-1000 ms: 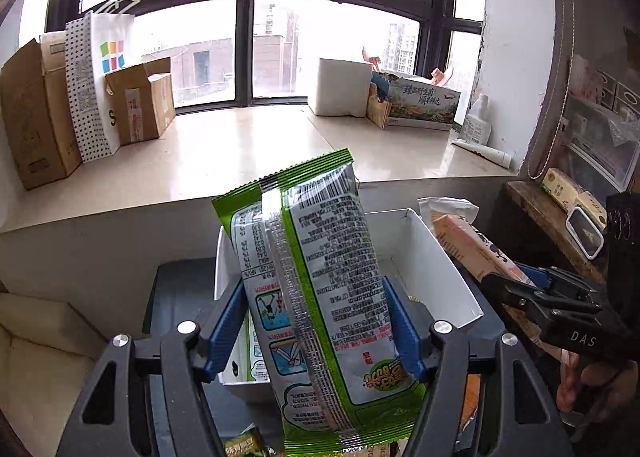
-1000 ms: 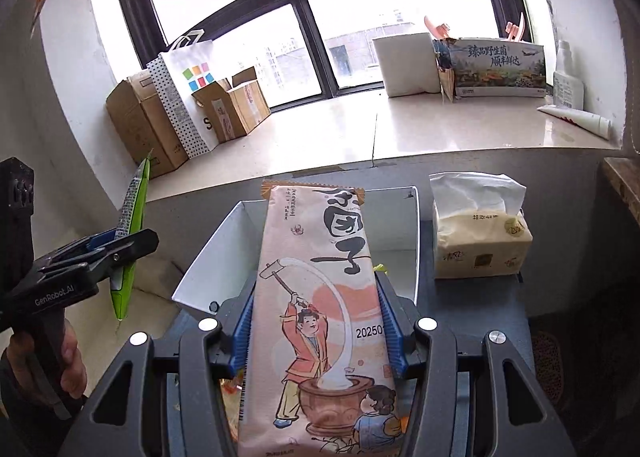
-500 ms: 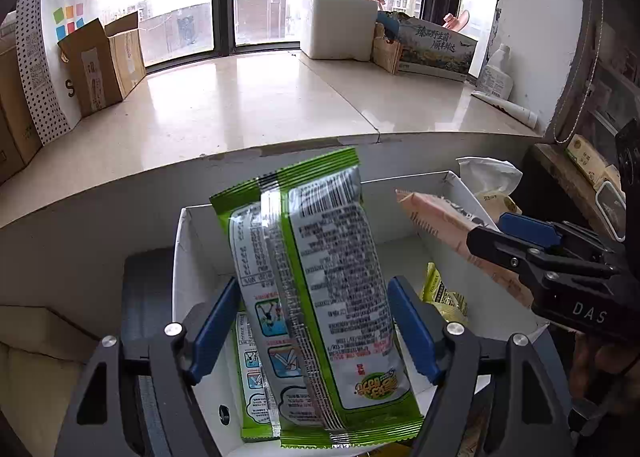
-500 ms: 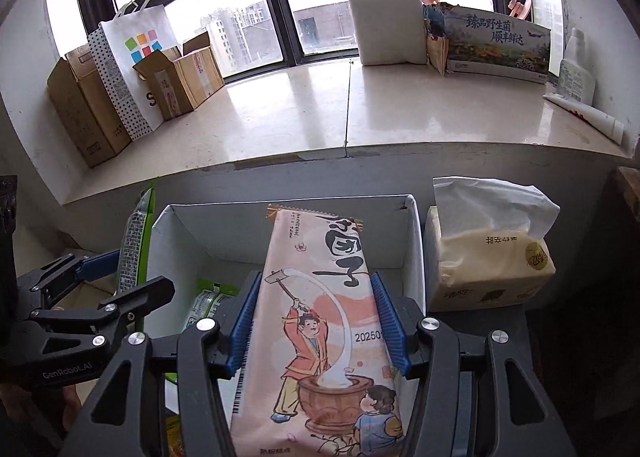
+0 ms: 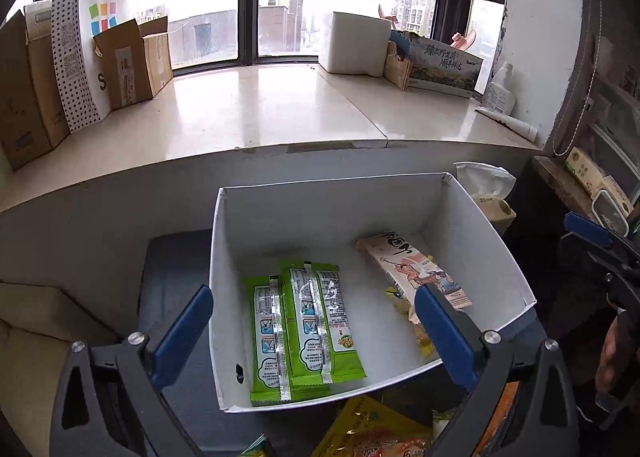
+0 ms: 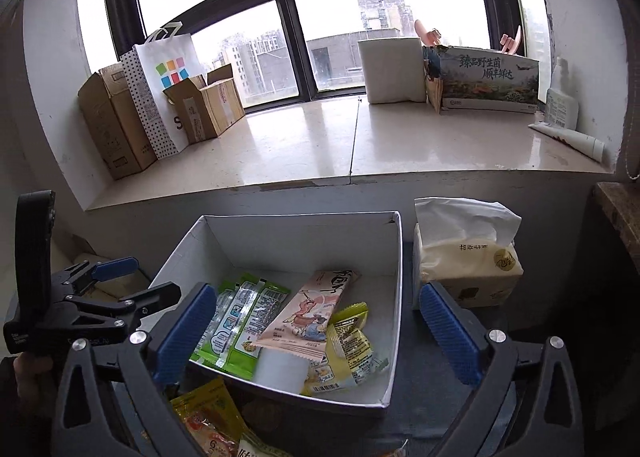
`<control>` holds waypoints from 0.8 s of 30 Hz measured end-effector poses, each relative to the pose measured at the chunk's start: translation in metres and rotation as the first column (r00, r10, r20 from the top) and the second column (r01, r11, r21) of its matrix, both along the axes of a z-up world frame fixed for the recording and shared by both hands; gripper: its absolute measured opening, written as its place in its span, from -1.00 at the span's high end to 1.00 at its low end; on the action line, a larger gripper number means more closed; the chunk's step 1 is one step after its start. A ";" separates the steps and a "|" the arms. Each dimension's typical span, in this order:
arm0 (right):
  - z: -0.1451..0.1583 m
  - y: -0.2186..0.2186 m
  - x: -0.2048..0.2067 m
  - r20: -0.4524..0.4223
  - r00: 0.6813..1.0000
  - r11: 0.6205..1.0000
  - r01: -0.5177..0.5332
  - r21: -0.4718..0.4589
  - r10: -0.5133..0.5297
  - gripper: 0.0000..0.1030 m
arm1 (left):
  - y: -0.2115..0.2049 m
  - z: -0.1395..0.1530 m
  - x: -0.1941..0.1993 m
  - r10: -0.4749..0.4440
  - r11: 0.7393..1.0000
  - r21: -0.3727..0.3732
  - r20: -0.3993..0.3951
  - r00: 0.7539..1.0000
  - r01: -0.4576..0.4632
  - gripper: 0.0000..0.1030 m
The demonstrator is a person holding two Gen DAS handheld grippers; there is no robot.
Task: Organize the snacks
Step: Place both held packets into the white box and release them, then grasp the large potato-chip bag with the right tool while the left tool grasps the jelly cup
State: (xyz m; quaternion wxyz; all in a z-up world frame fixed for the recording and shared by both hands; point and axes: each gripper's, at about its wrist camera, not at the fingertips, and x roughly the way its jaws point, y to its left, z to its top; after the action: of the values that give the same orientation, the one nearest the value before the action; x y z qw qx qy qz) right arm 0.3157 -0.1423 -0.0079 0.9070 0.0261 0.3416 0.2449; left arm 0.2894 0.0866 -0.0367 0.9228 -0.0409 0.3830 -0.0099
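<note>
A white box holds two green packets side by side, a pink packet and yellow packets. My left gripper hovers over the box's near left part. Its jaws are opening wide and grip nothing, with the green packets lying loose below. My right gripper hangs over the near edge of the white box. Its jaws are opening too and stand clear of the pink packet, which rests tilted on the yellow ones.
A tissue pack stands right of the box. Loose yellow and orange snack packets lie on the dark surface before it. Behind is a stone window sill with cardboard boxes and a paper bag.
Both grippers let go. The green packet fell from the left jaws and the pink packet from the right jaws into the white box, and both pairs of jaws spread wide.
</note>
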 end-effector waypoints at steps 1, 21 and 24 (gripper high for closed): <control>0.002 -0.006 -0.011 0.009 1.000 1.000 -0.009 0.020 0.009 -1.00 | -0.001 0.004 -0.012 -0.007 1.000 -0.005 0.014 1.000 0.007 -1.00; -0.098 -0.023 -0.162 -0.226 0.967 0.992 -0.106 0.071 0.120 -1.00 | -0.010 -0.021 -0.211 0.008 0.989 -0.147 0.038 0.999 -0.002 -1.00; -0.110 -0.003 -0.160 -0.267 0.953 0.990 -0.137 0.041 0.143 -1.00 | -0.003 -0.035 -0.222 0.017 0.987 -0.157 0.002 1.000 -0.017 -1.00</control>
State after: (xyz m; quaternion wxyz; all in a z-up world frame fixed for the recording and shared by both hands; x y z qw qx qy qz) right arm 0.1562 -0.1450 -0.1177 0.8322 0.0447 0.4599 0.3065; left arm 0.0676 0.0832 -0.0717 0.9173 -0.1167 0.3793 -0.0324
